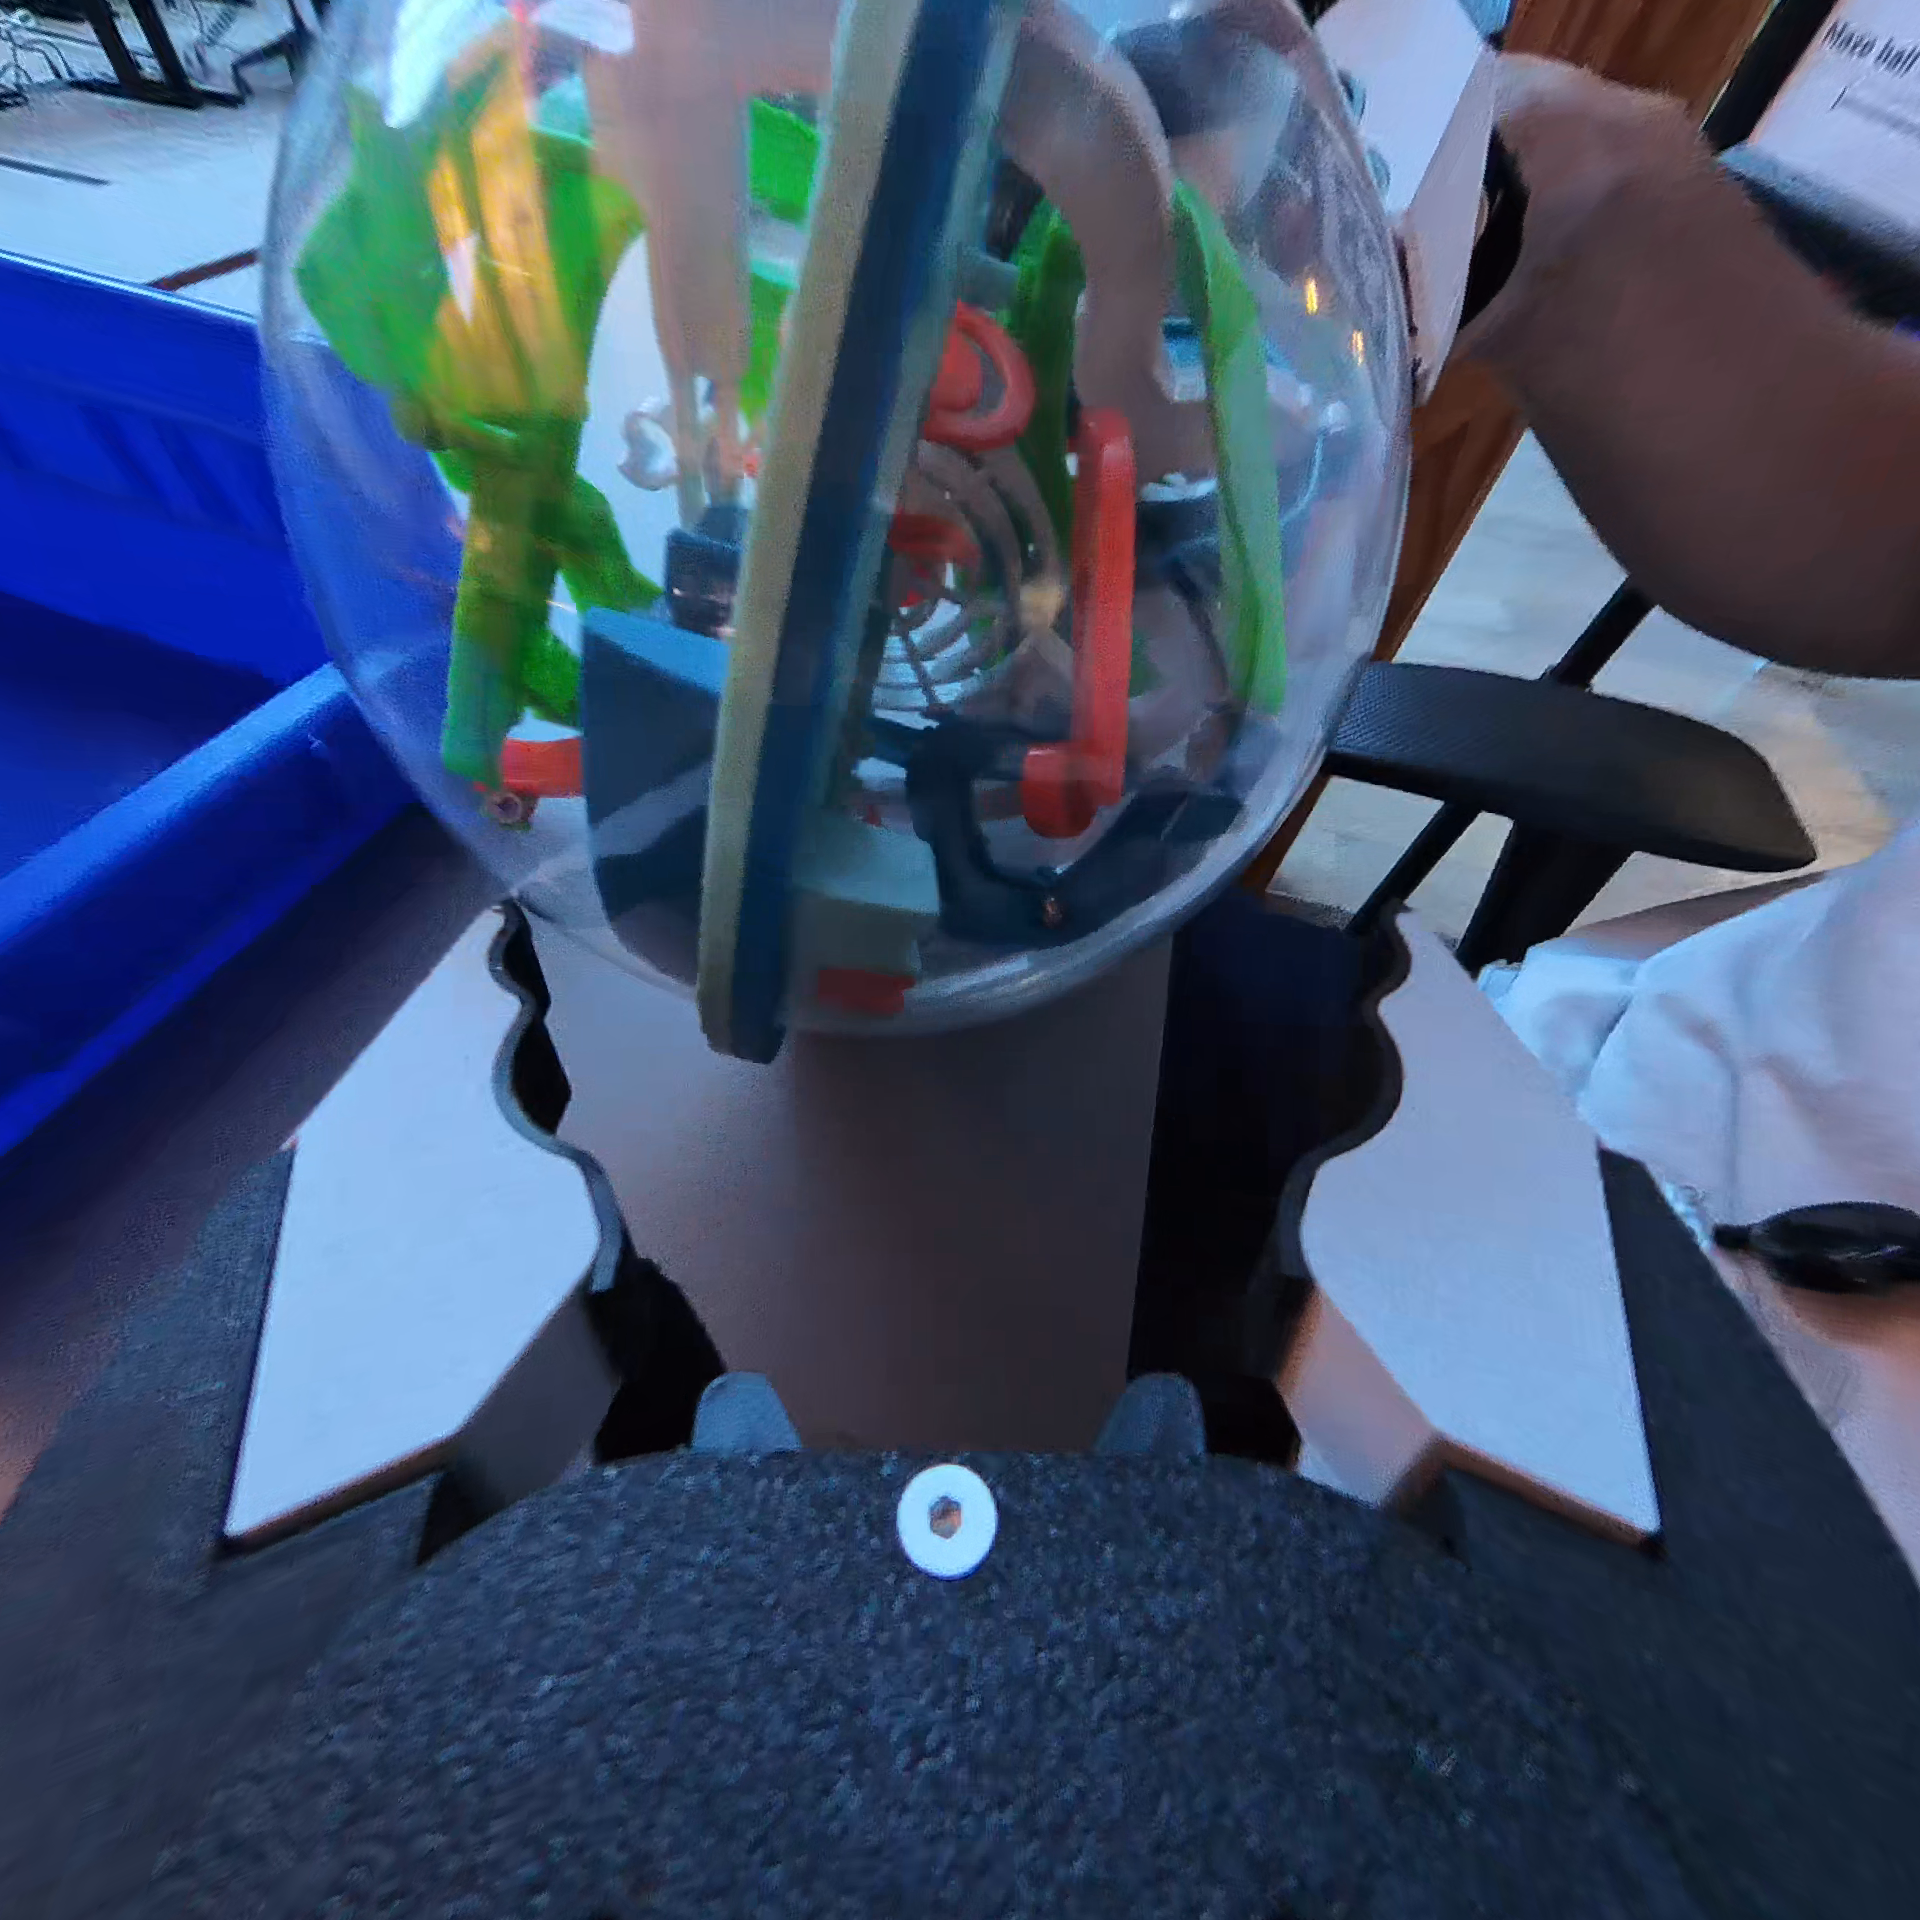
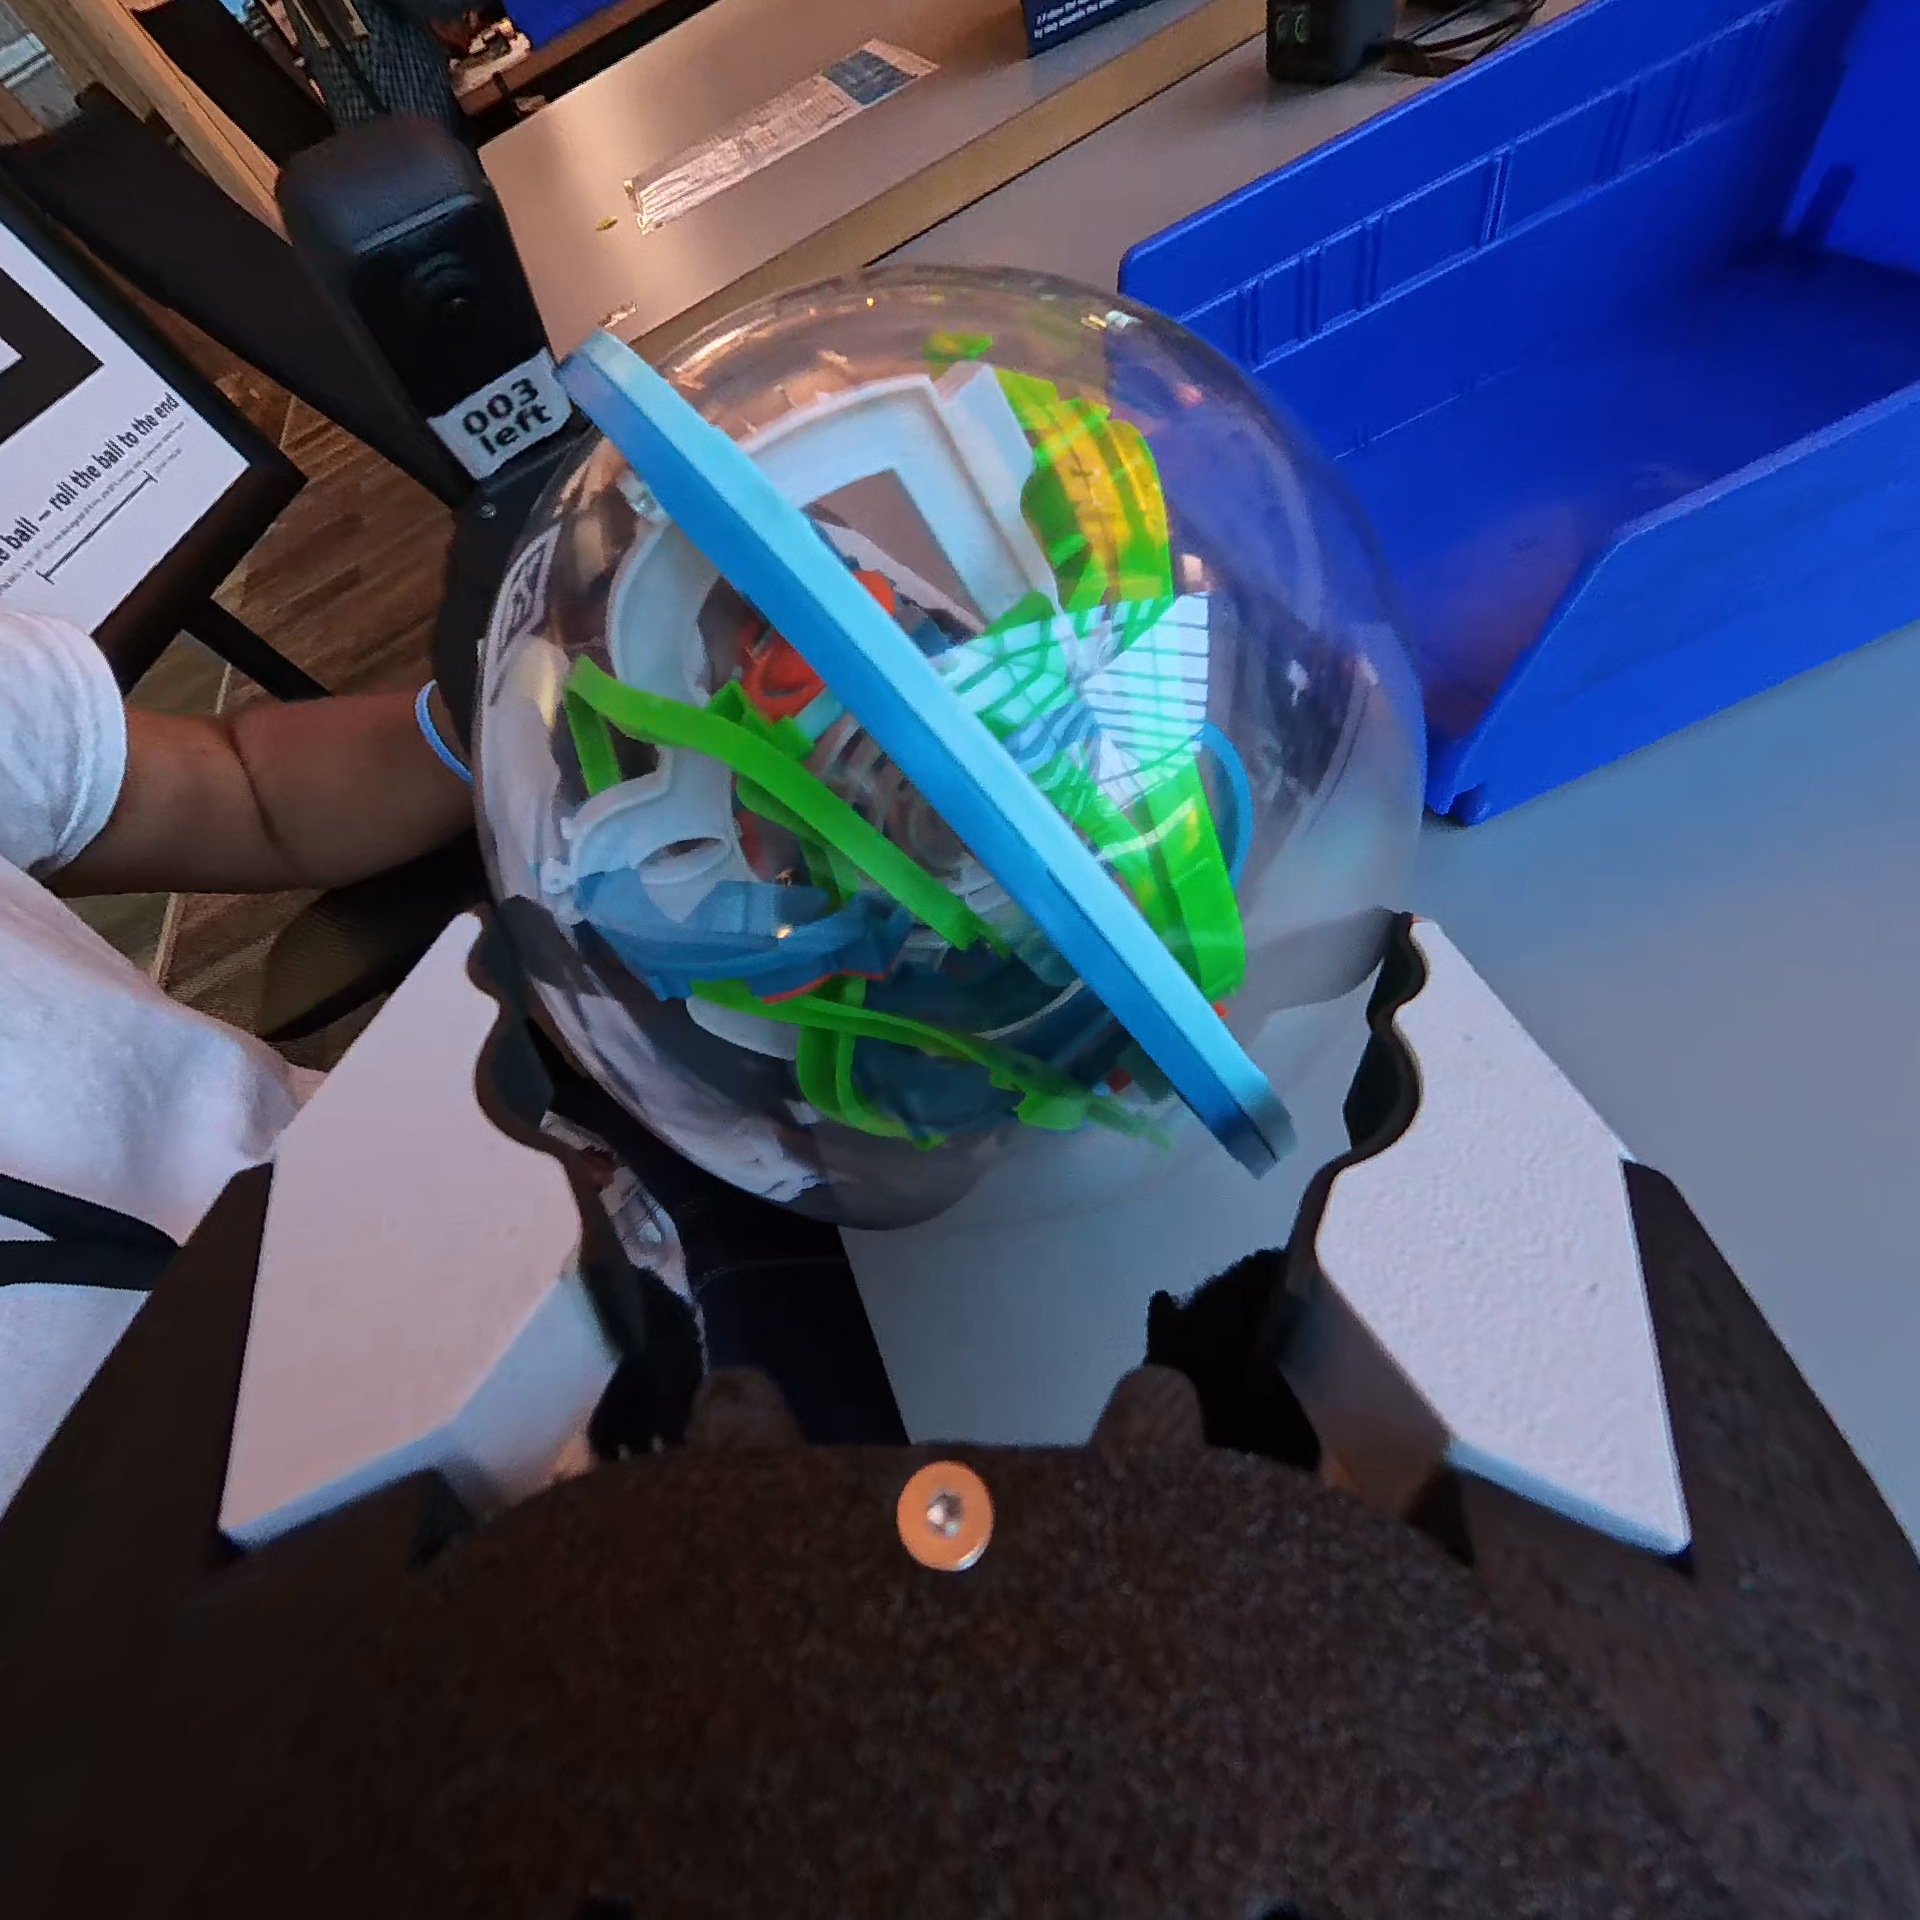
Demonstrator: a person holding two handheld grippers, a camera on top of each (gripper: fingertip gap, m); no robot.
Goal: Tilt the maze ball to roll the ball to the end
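Your right wrist view shows the left tool (image 2: 468, 582) behind the maze ball (image 2: 935, 748), pressed to its far-left side; your left wrist view shows your right forearm (image 1: 1704, 416) far right instead.

One maze ball, clear shell, one blue ring (image 2: 914, 748) running diagonally. One blue bin (image 2: 1621, 436) on the grey worktop (image 2: 1662, 1039), far right. Two tools.

Left tool (image 1: 945, 997): fingers wide apart, maze ball (image 1: 831, 499) just beyond the tips; contact cannot be told. Right tool (image 2: 940, 997): fingers spread wide, ball between the tips; grip cannot be told. The small ball inside is not discernible.
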